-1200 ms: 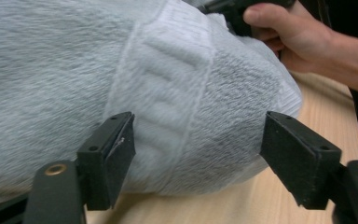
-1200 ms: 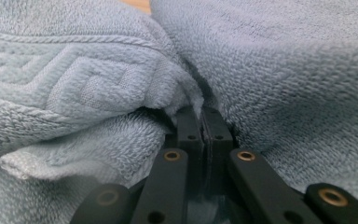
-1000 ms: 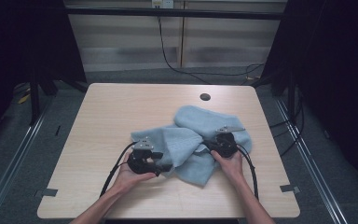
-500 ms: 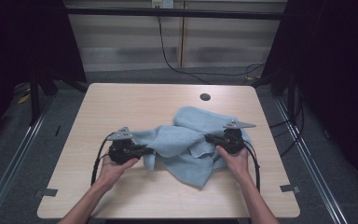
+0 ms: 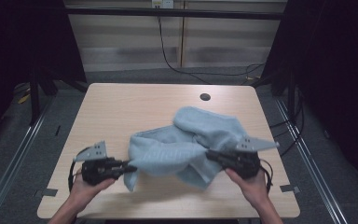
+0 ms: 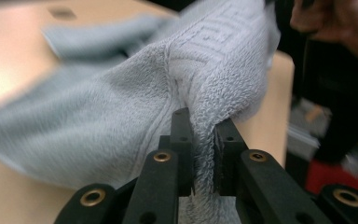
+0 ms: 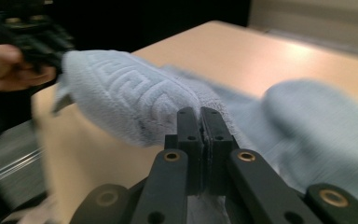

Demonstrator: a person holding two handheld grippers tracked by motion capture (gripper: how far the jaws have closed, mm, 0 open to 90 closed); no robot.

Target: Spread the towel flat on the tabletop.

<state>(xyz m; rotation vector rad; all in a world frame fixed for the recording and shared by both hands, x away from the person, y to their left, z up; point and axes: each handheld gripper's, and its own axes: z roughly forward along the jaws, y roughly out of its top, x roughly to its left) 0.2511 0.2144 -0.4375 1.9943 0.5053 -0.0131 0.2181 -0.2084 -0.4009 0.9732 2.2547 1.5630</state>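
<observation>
A light blue towel (image 5: 186,140) lies crumpled on the wooden table (image 5: 130,102), with its near part lifted and stretched between my two grippers. My left gripper (image 5: 129,167) points right at the towel's left corner. In the left gripper view its jaws (image 6: 204,126) have just closed on a fold of the towel (image 6: 121,93) and pinch it. My right gripper (image 5: 209,154) points left and holds the towel's right side. In the right gripper view it (image 7: 199,112) is shut tight on the patterned hem (image 7: 130,102).
A round cable hole (image 5: 205,97) sits near the table's far edge. Cables trail from both grippers toward the near edge. Dark floor and metal rails (image 5: 18,154) flank the table. Bare wood shows at the far and left parts of the table.
Both hands have moved apart and risen. The left gripper went left and closed on the towel's corner. The towel's near edge is now stretched and lifted between the grippers.
</observation>
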